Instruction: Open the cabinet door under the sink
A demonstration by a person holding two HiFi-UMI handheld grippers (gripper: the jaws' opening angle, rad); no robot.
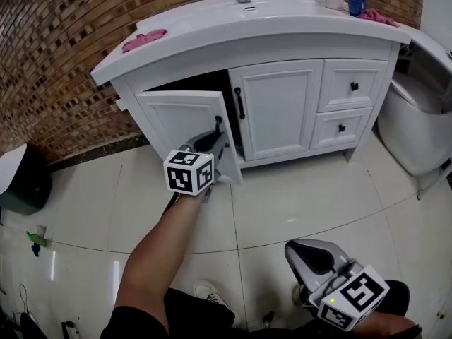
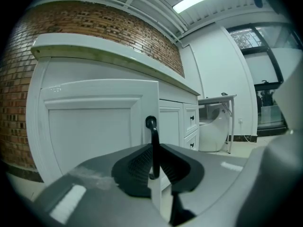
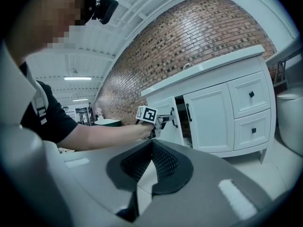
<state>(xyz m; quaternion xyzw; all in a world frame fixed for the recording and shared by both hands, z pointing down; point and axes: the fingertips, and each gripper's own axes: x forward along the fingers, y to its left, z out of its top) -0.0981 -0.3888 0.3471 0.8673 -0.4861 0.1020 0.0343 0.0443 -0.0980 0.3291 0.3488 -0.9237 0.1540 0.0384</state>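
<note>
A white vanity (image 1: 282,44) with a sink stands against the brick wall. Its left cabinet door (image 1: 185,122) is swung well out, showing a dark interior (image 1: 201,83) behind it. My left gripper (image 1: 215,134) is shut on the door's black handle (image 2: 152,145), whose bar runs upright between the two pads. The right cabinet door (image 1: 279,108) stays closed, with its own black handle (image 1: 240,103). My right gripper (image 1: 311,260) hangs low near the floor, far from the vanity, jaws shut with nothing between them (image 3: 152,162).
Two drawers (image 1: 353,87) with black knobs sit at the vanity's right. A white toilet (image 1: 417,119) stands further right. A dark round bin (image 1: 21,179) is on the floor at left. Pink cloths (image 1: 143,39) and a blue cup (image 1: 357,4) lie on the counter. My shoe (image 1: 210,293) shows below.
</note>
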